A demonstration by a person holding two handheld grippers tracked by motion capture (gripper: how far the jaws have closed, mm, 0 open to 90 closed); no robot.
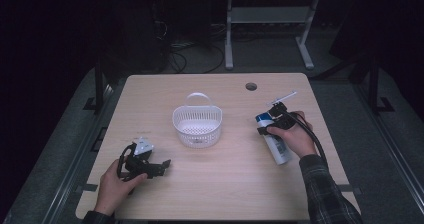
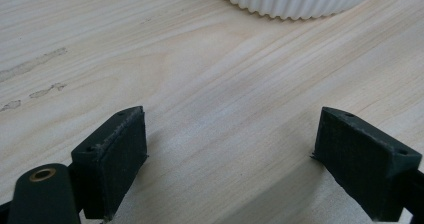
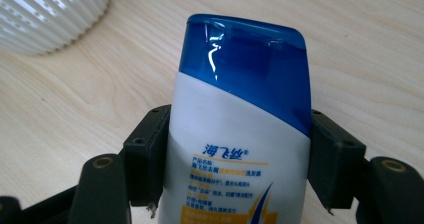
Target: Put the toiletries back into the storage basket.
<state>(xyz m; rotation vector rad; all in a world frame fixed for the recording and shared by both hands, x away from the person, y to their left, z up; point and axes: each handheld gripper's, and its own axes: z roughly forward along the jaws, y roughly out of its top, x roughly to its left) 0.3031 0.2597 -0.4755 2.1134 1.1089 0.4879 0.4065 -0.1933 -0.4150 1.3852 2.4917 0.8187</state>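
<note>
Near table's (image 1: 215,184) right edge: R gripper (image 3: 235,149) clamping bottle (image 3: 240,134); L gripper (image 2: 230,154) wide, empty.

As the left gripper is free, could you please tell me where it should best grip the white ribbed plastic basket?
Grip the white ribbed plastic basket by its upright arched handle, coming straight down from above. The thin strap fits between open jaws; the round, wide wall likely would not. The left gripper rests open beside it.

Basket (image 1: 197,126) mid-table (image 1: 225,194), bottle (image 1: 276,140) right.

Dim dark surroundings, bright table (image 1: 225,184), sharp close-ups
</note>
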